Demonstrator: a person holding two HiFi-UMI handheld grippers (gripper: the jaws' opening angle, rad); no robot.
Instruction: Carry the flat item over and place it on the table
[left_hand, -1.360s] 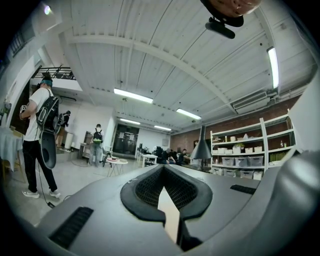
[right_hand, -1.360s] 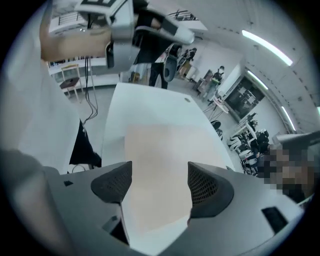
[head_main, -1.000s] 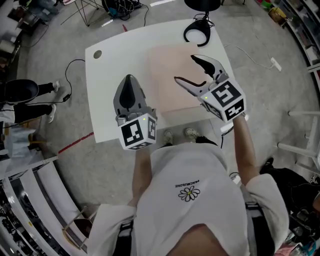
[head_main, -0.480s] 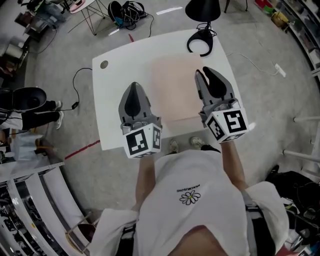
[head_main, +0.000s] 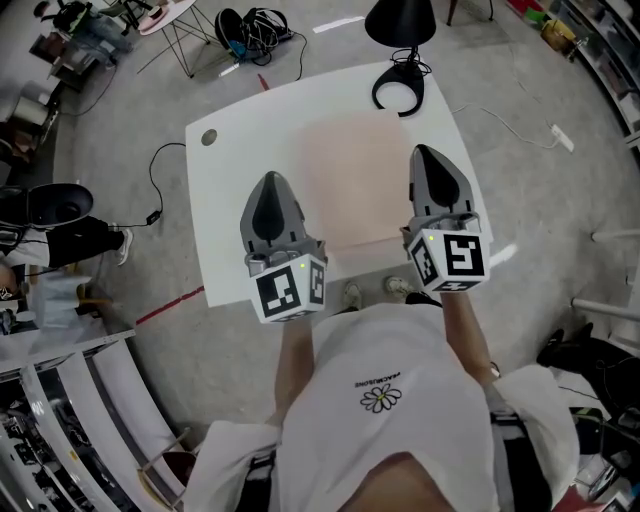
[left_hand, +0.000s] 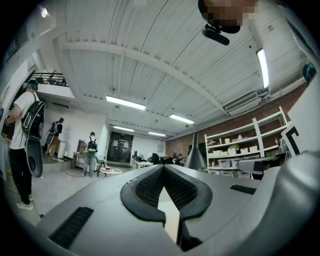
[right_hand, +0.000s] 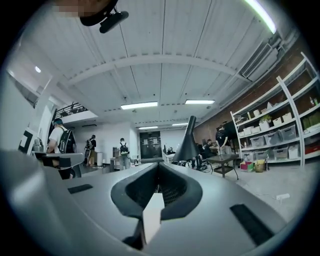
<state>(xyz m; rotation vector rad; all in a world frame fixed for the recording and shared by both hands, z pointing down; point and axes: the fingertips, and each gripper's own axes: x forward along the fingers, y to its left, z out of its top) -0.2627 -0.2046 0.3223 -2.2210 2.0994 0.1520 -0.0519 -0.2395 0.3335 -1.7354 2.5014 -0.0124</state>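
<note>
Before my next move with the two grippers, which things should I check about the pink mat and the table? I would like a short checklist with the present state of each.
1. Pink mat lies flat on the white table: ok.
2. Mat is inside the table's edges: ok.
3. Left gripper has its fingers together and holds nothing: ok.
4. Right gripper has its fingers together and holds nothing: ok.
5. Both grippers are off the mat: cannot tell from above.
6. Mat's far edge is apart from the base of the black desk lamp: cannot tell, they are very close.
</note>
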